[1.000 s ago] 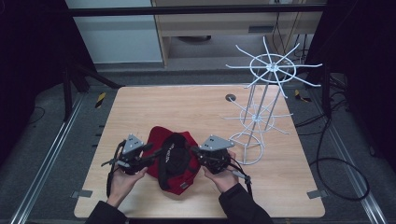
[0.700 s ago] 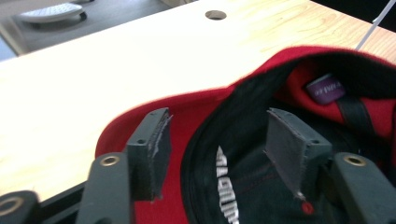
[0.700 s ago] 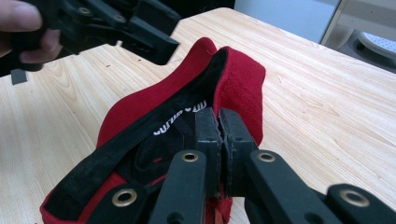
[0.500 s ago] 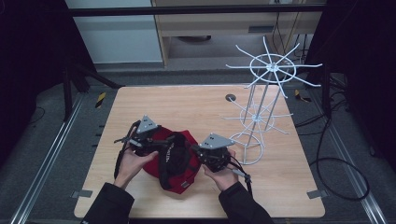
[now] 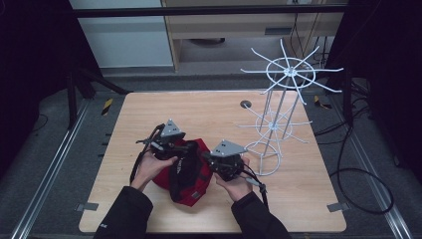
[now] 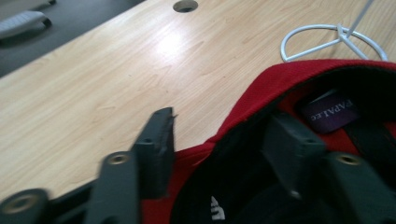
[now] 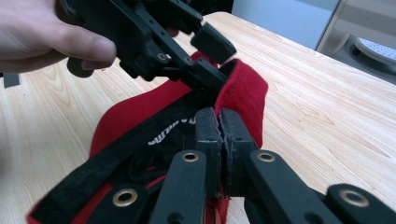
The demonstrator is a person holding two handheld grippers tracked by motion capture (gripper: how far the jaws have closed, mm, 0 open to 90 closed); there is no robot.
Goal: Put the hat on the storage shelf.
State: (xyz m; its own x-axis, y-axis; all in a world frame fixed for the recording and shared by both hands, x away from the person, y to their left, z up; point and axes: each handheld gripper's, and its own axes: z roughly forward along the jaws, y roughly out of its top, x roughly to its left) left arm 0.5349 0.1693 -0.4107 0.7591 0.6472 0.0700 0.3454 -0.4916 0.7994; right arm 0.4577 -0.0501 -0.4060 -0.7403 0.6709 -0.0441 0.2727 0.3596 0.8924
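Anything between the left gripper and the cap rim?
Nothing visible. The left gripper already straddles the red cap's rim, jaws open, one inside the cap and one outside. The right gripper is shut on the cap's edge.

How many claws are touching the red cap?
2. The left claw has one finger inside the cap at its far rim, jaws just closing. The right claw pinches the rim nearer the rack.
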